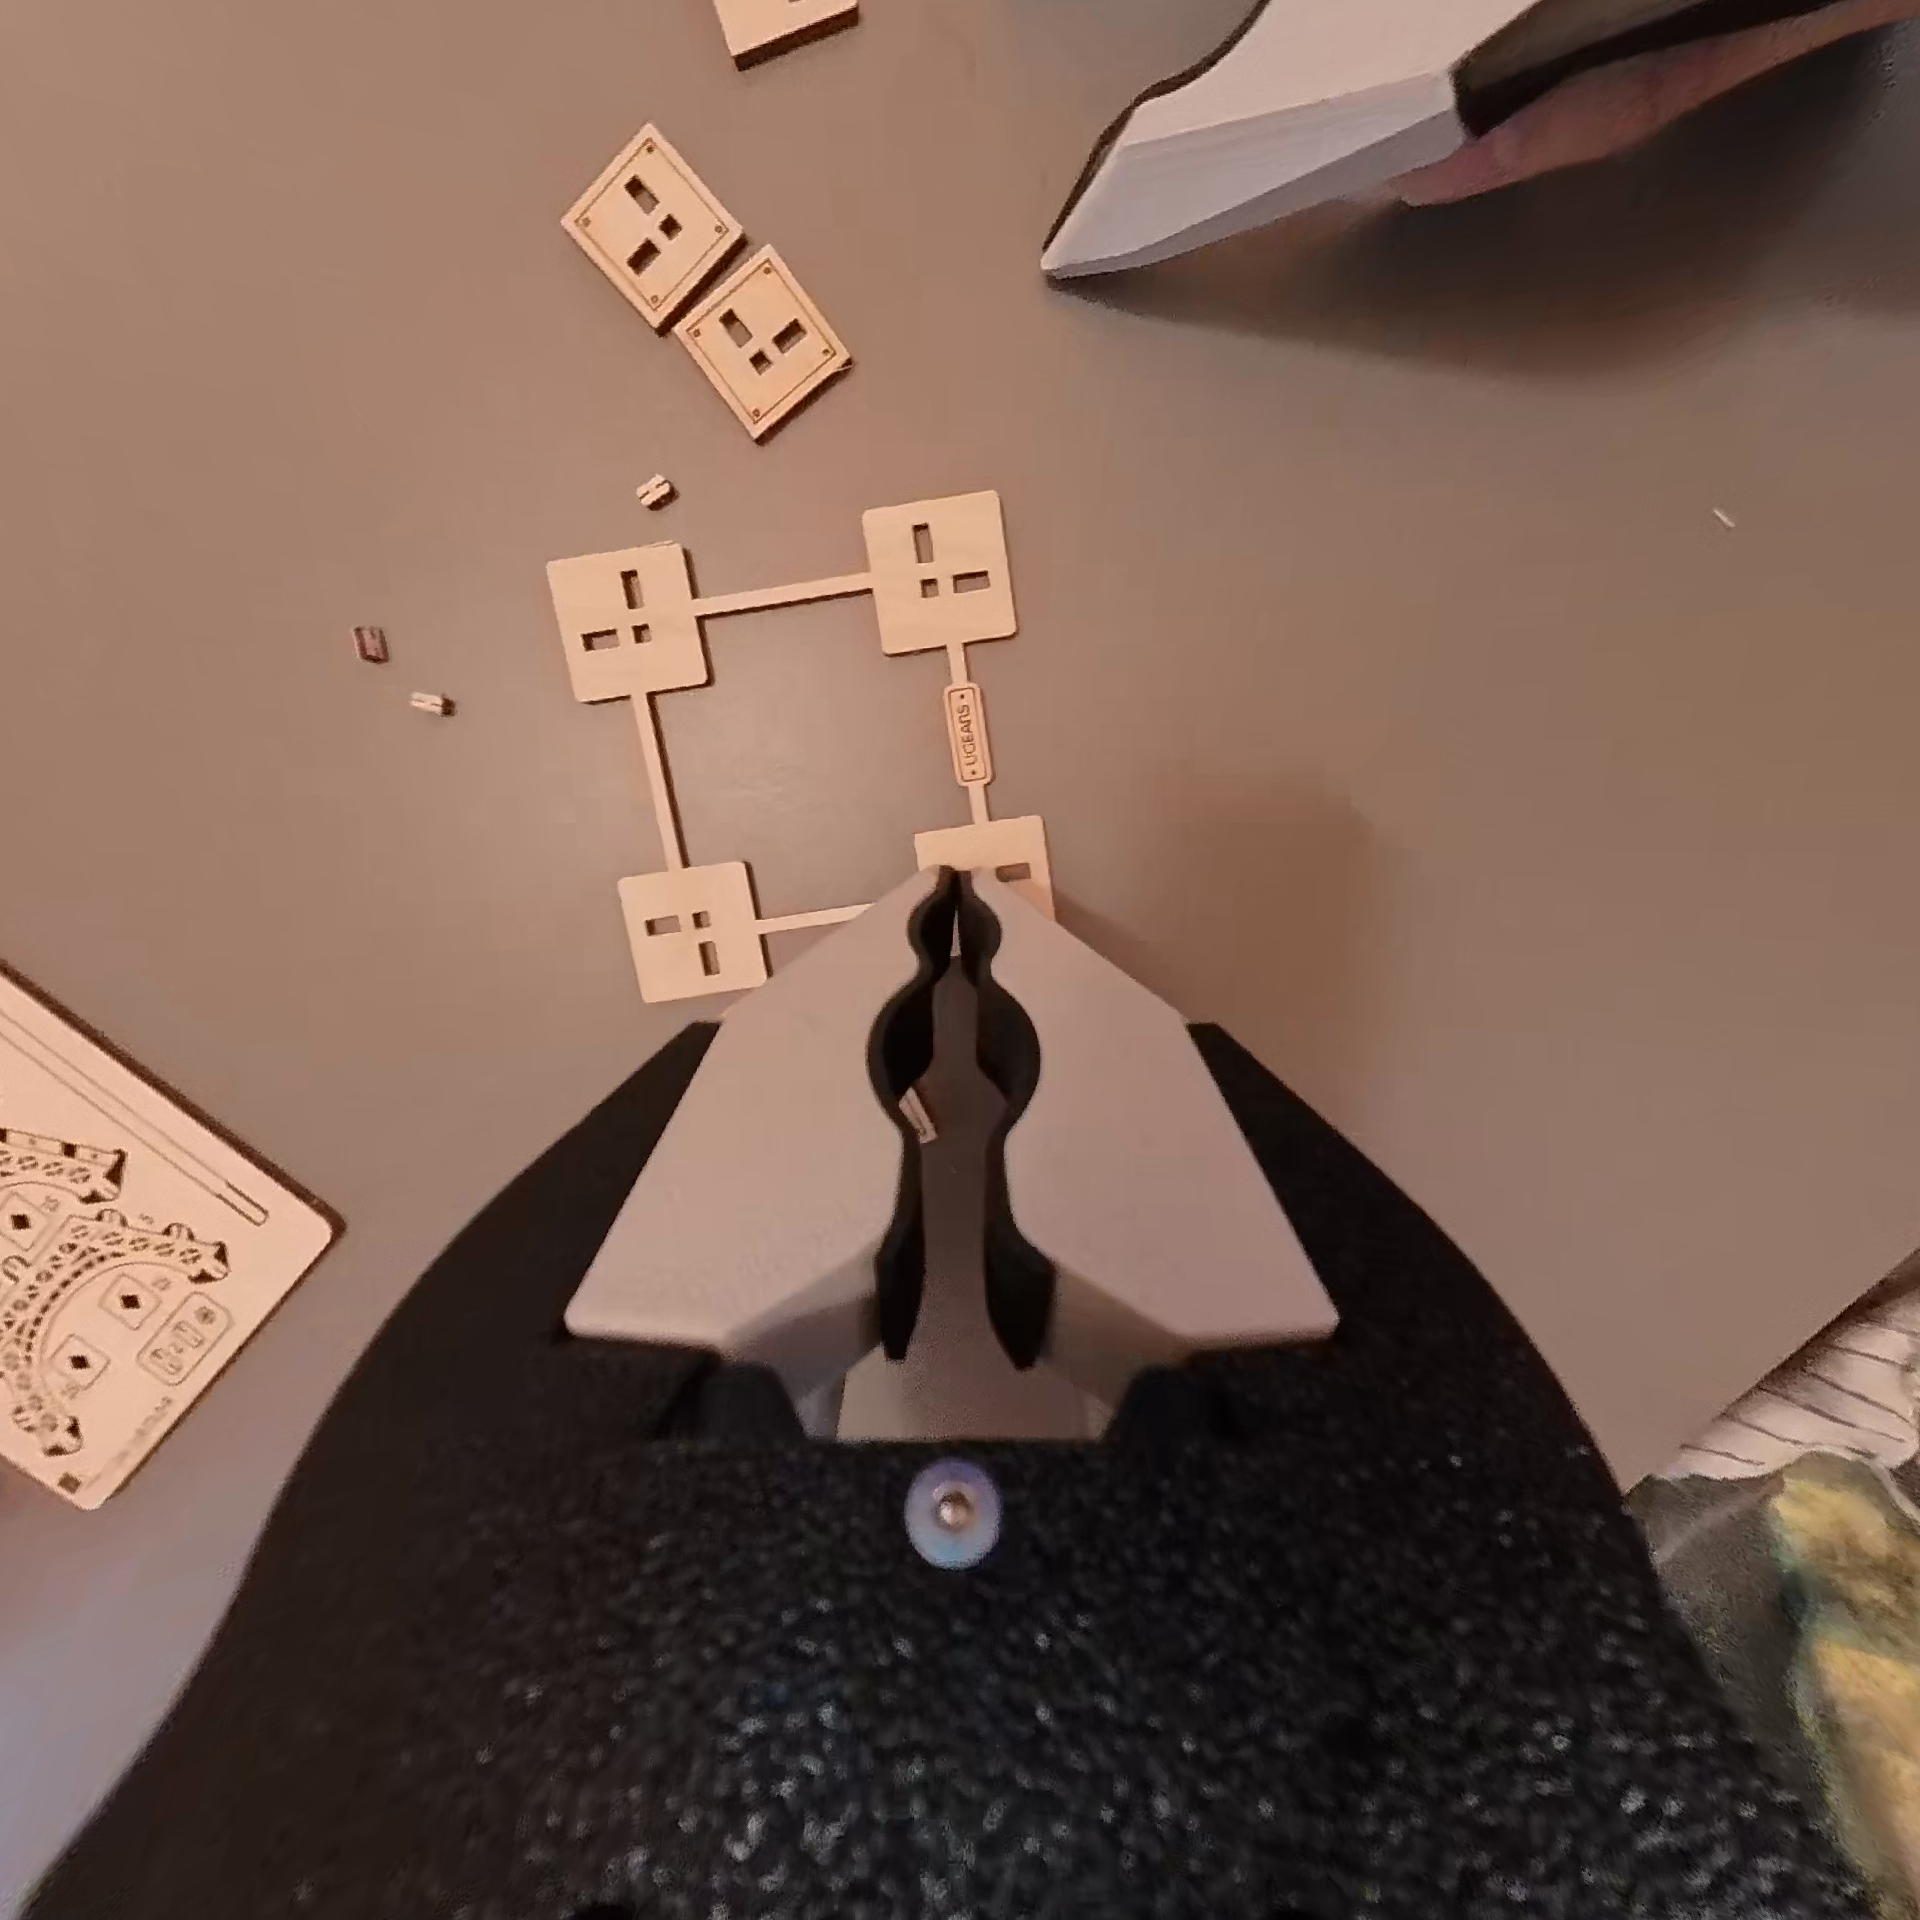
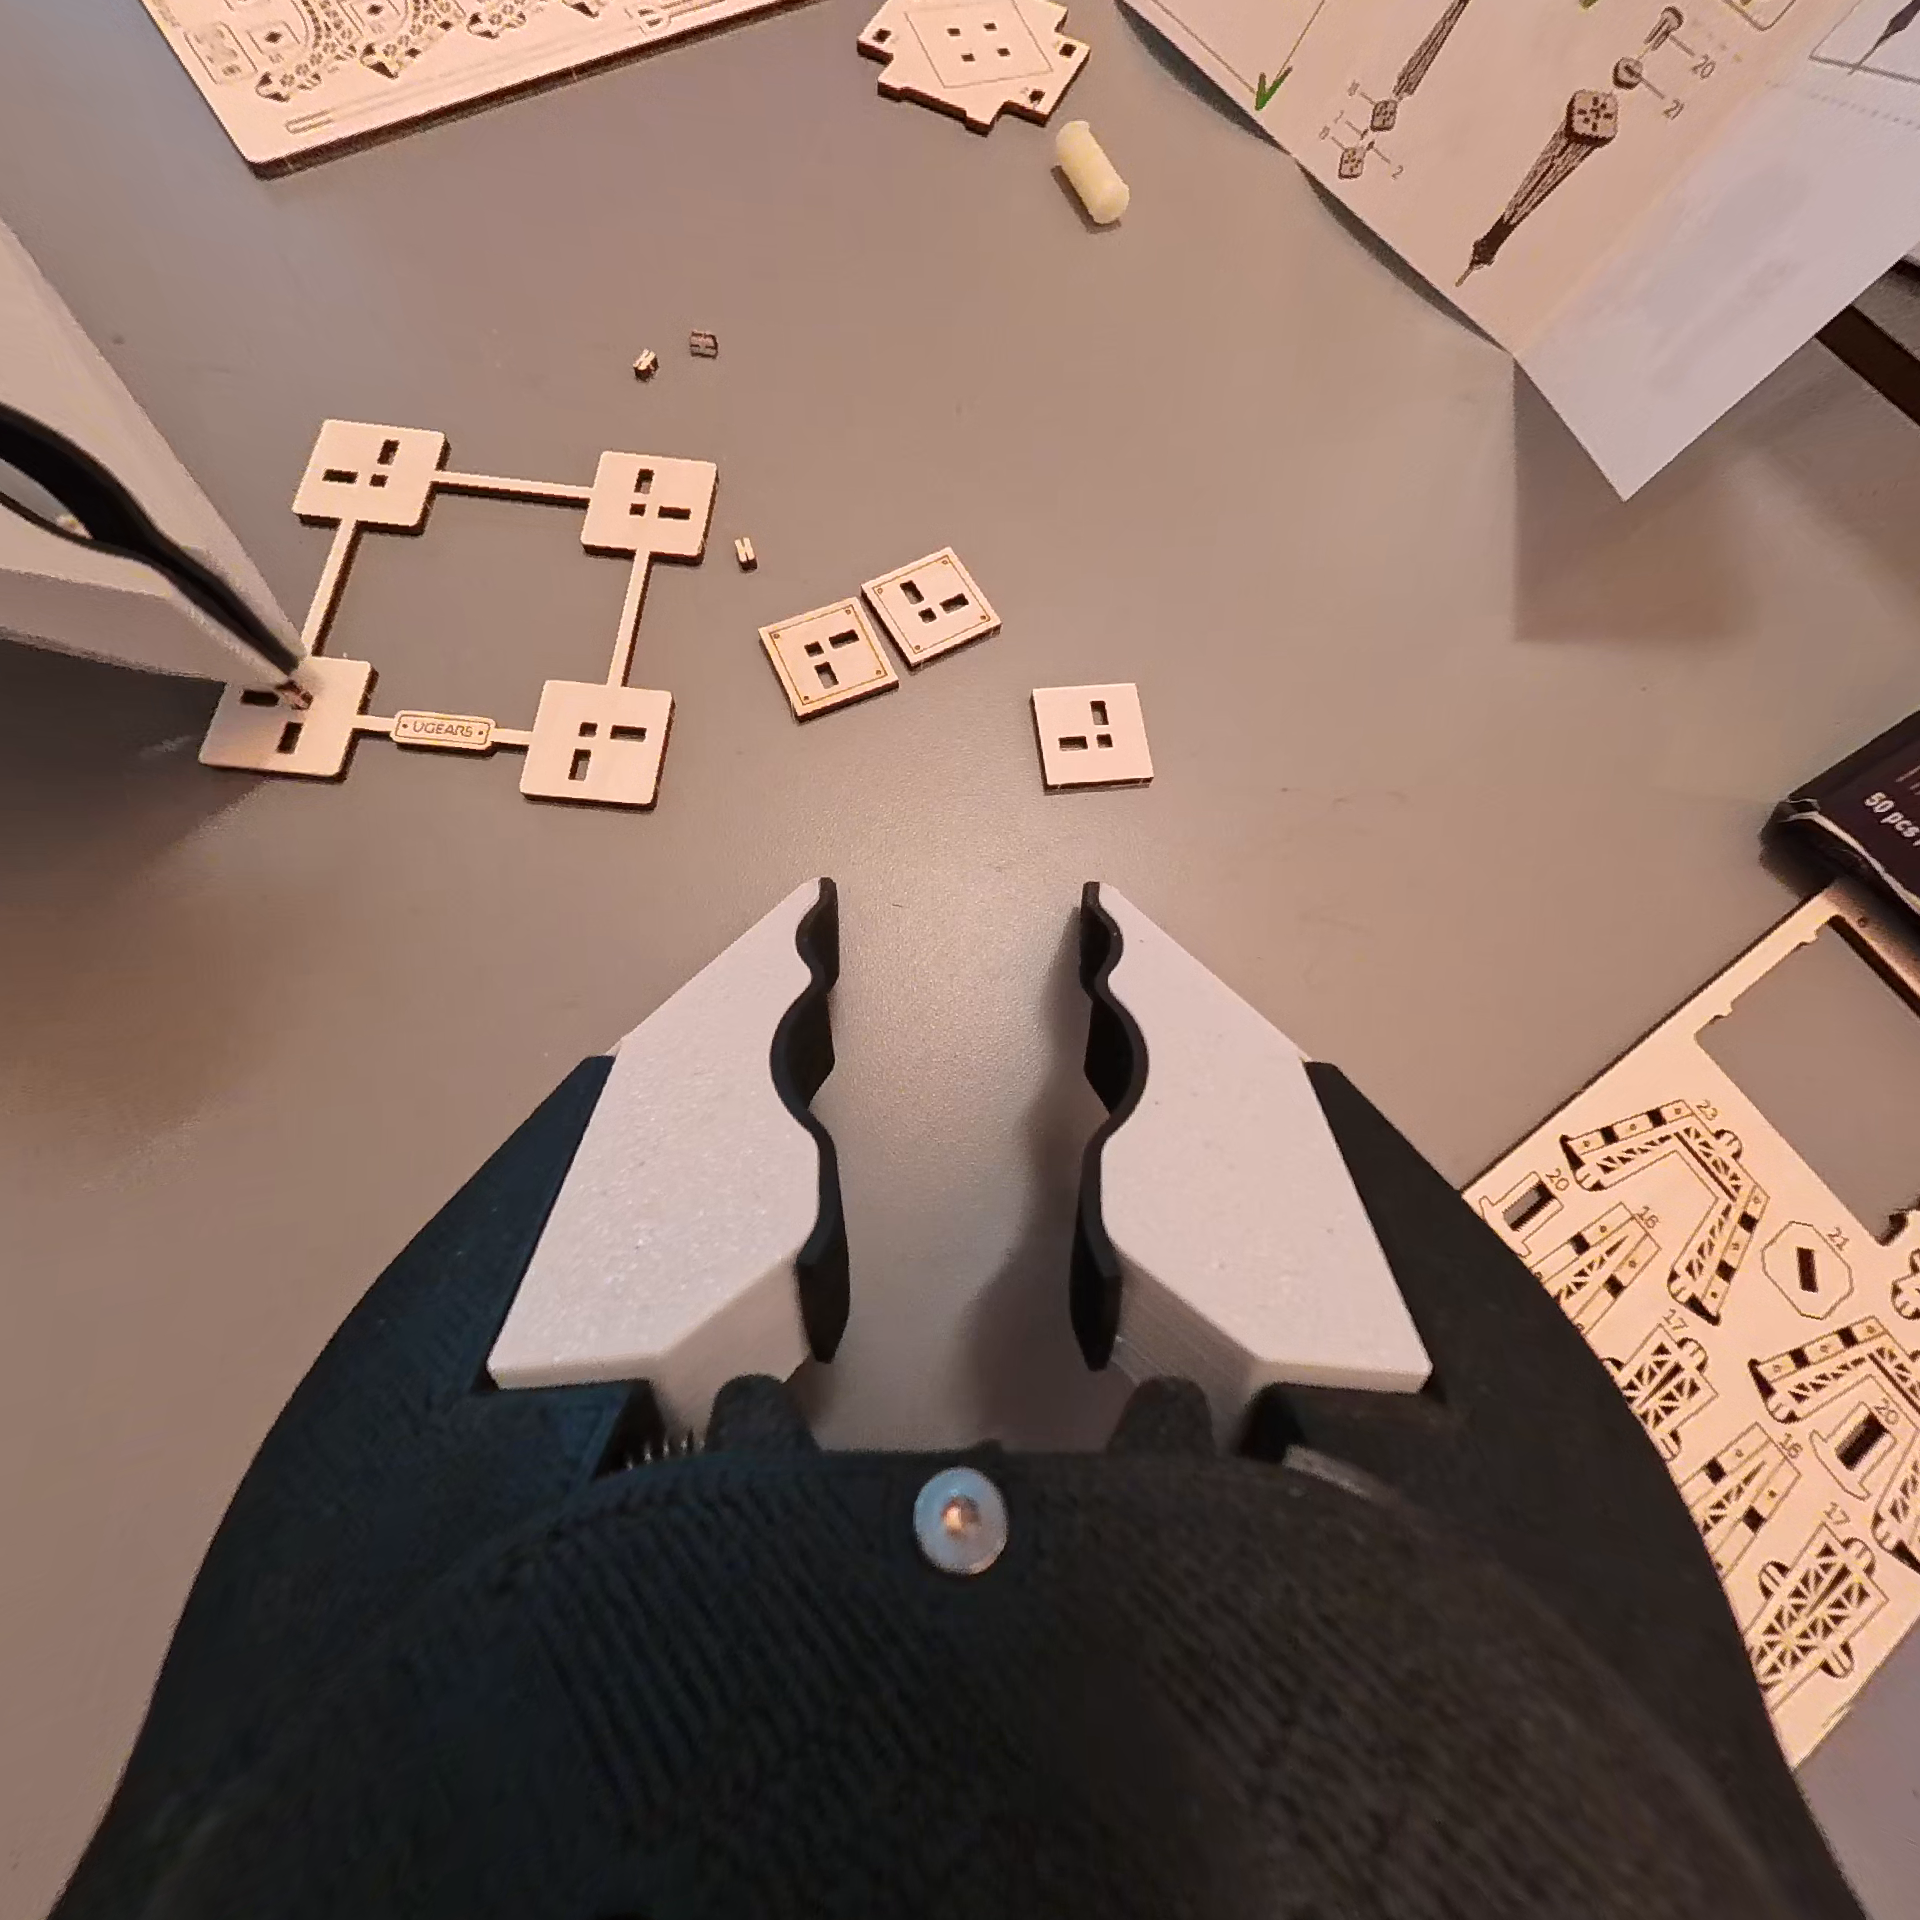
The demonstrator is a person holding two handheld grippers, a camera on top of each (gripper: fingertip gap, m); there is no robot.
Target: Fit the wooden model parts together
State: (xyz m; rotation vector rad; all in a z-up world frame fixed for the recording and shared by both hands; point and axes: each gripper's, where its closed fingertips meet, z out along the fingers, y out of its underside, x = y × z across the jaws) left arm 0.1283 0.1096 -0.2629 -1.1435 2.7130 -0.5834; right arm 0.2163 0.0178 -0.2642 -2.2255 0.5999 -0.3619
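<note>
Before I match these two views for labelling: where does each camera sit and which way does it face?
Left wrist view: on the left gripper, looking down its closed fingers at the square wooden frame.
Right wrist view: on the right gripper, fingers open over grey table.
Shared: the frame, two loose square tiles; each shows the other gripper.

surface: plain grey tabletop (image 2: 1299, 540) | light: soft – faint shadows – matte
</note>
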